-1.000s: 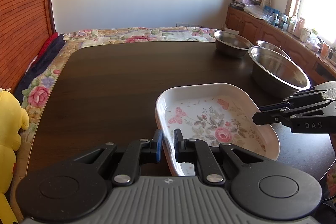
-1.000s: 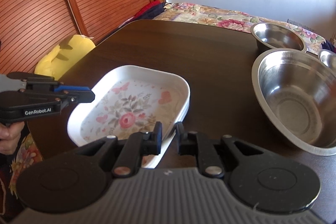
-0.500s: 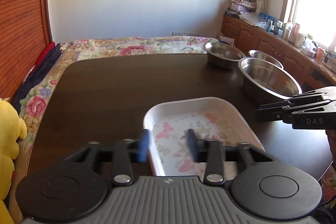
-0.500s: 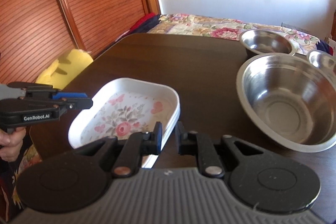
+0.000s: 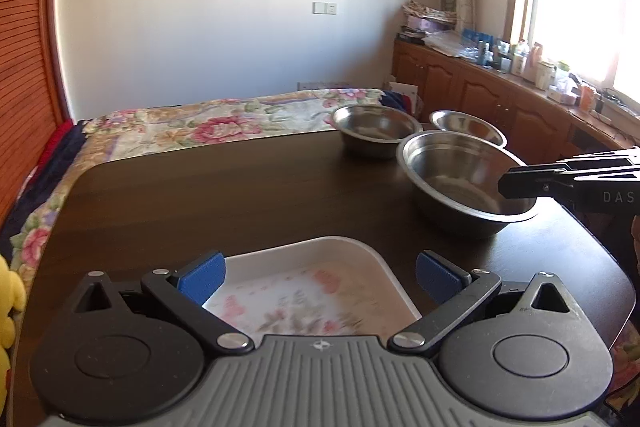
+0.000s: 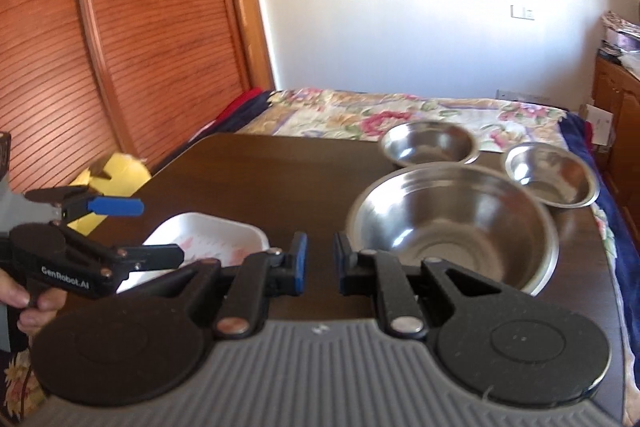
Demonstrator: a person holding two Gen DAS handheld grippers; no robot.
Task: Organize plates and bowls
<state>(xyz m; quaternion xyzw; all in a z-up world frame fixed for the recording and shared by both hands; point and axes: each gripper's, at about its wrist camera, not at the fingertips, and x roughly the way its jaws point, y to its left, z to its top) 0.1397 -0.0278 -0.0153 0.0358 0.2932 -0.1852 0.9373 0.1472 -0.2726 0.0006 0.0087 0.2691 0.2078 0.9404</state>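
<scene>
A white floral plate (image 5: 304,303) lies on the dark table (image 5: 240,195), right below my left gripper (image 5: 320,271). The left gripper's jaws are opening wide and its blue pads (image 5: 202,277) stand clear of the plate's rim. Three steel bowls stand at the far right: a large bowl (image 5: 460,179), a medium bowl (image 5: 376,131) and a small bowl (image 5: 468,125). My right gripper (image 6: 320,263) is shut on nothing, just short of the large bowl (image 6: 452,223). From the right wrist I see the left gripper (image 6: 162,233) over the plate (image 6: 208,235).
A bed with a floral cover (image 5: 224,123) lies beyond the table's far edge. A yellow plush toy (image 6: 116,179) sits off the table's left side by a slatted wooden door (image 6: 120,47). Wooden cabinets with clutter (image 5: 500,99) line the right wall.
My left gripper, closed at the plate's near rim before, has opened wide and drawn back and up. The plate stays on the table. The right gripper has also pulled back and risen.
</scene>
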